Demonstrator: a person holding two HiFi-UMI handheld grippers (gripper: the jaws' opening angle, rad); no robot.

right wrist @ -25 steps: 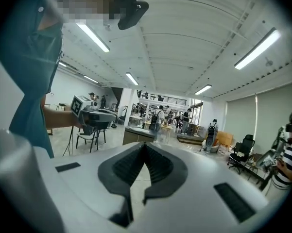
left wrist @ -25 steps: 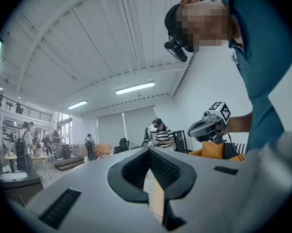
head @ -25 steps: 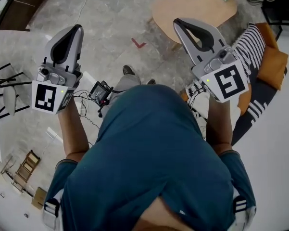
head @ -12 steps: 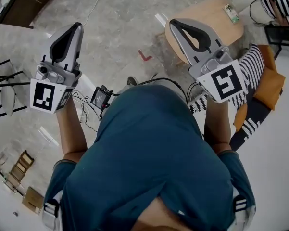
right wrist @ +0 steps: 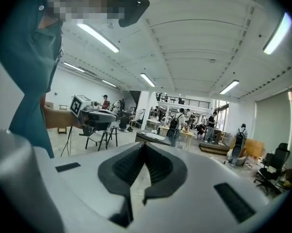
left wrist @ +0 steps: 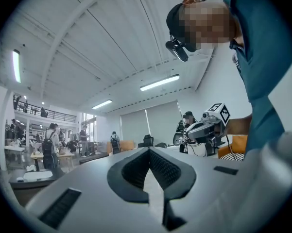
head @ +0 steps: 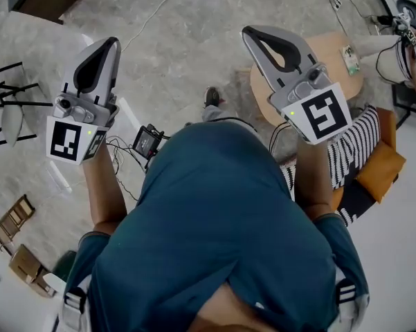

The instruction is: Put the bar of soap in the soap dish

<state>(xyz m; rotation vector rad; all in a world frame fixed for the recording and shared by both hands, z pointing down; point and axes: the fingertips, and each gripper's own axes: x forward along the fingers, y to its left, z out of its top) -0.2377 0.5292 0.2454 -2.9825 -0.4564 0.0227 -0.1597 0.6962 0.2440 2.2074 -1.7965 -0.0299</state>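
No soap bar or soap dish shows in any view. In the head view, both grippers are held out in front of the person's body, above the floor. The left gripper [head: 106, 44] is shut with nothing in it; in the left gripper view its dark pads [left wrist: 155, 166] meet at the tip. The right gripper [head: 252, 33] is also shut and empty, and its pads [right wrist: 136, 166] are closed together in the right gripper view. Each gripper sees the other: the right gripper [left wrist: 207, 128] in the left gripper view, the left gripper [right wrist: 96, 115] in the right gripper view.
A round wooden table [head: 329, 57] stands ahead on the right, with a striped chair [head: 349, 154] and orange cushion [head: 382, 170] beside it. A small device on cables [head: 146, 142] hangs at the person's front. A black chair frame [head: 7, 109] is at the left. People stand in the hall beyond.
The floor view has shifted: the round table slid right and down, the striped chair moved lower right. Both grippers stay held out in front, shut.
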